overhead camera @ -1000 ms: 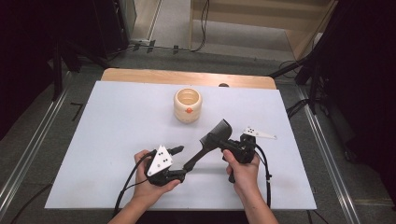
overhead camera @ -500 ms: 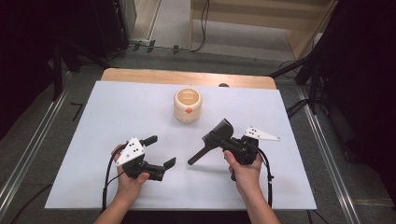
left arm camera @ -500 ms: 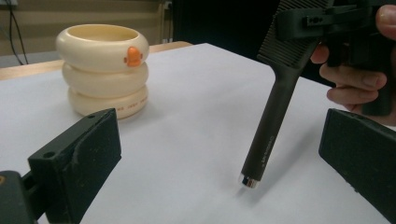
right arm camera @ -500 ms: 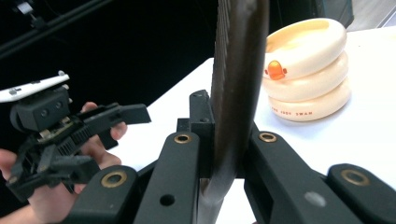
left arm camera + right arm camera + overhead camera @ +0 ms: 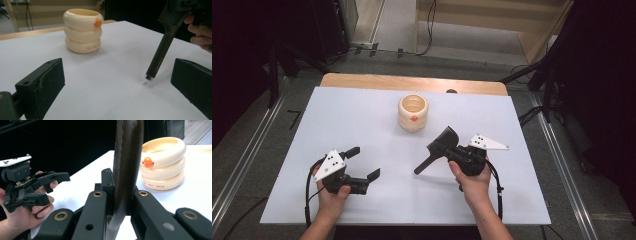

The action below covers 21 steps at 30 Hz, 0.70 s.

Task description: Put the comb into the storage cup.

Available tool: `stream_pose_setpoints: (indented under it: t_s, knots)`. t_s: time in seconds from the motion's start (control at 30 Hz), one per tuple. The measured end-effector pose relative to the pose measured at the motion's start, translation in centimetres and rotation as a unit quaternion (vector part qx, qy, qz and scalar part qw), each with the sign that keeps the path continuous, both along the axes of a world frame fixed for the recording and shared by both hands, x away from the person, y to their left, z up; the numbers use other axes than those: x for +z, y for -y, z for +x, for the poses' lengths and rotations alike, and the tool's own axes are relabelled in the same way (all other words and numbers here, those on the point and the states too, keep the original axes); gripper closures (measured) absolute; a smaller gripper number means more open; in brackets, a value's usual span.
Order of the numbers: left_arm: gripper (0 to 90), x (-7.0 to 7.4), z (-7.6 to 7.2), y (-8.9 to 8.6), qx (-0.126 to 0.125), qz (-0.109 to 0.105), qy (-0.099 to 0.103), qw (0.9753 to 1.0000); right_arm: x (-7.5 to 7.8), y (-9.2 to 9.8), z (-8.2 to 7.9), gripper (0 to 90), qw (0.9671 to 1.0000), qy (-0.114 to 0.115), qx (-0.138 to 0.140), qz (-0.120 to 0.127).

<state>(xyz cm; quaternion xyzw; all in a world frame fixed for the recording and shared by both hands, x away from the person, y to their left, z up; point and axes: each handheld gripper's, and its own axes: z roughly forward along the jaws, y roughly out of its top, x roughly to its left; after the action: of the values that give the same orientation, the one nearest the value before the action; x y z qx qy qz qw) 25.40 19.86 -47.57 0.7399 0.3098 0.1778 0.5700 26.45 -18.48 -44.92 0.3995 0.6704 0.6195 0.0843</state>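
Counting one brush, one cream holder

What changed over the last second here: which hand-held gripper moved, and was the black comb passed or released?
The left hand-held gripper let go of the black comb's handle end and drew back left, toward the table's near-left area; its jaws now stand open and empty. The right hand-held gripper keeps the comb clamped and tilted, about where it was. The cream ringed cup has not moved.

Bright, even overhead light; soft shadows.
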Motion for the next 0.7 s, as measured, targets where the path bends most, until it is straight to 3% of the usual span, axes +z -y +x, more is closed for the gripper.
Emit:
stream_pose_setpoints:
  t_s: [0.7]
  knots:
    - [0.0, -0.1, -0.7, -5.0, 0.042, 0.0, 0.002, 0.9991, 0.9, -0.5, 1.1, 83.8, 0.9997, 0.016, -0.001, -0.018]
